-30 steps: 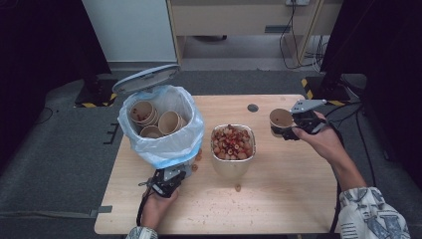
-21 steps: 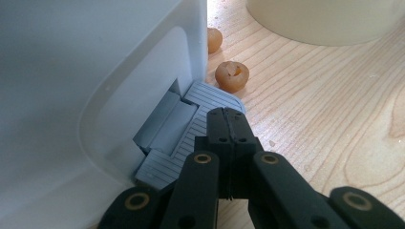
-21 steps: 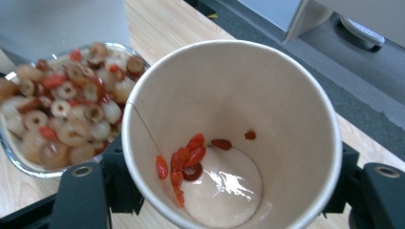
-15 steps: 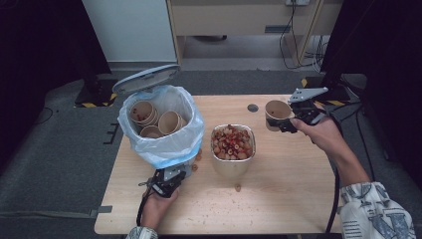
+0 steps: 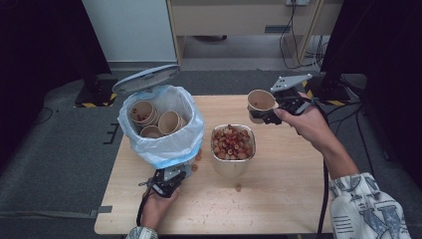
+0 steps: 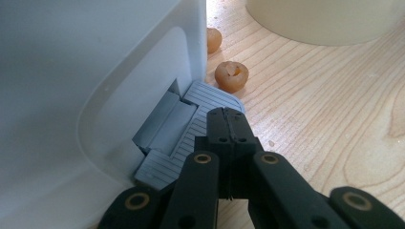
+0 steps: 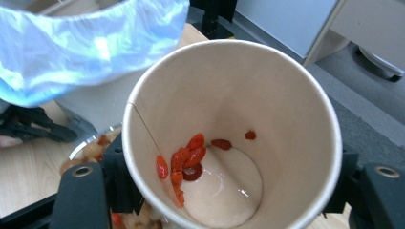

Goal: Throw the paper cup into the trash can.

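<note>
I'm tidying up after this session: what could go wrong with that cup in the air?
The paper cup, tilted in the right gripper, has red bits stuck inside; they may drop onto the table. The bin already holds cups, so this one could catch on its bag rim.

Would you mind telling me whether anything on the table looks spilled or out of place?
Yes: a few loose fruits lie on the bare table, outside the metal bowl. Two more sit beside the bin. They look spilled from the bowl's heap.
</note>
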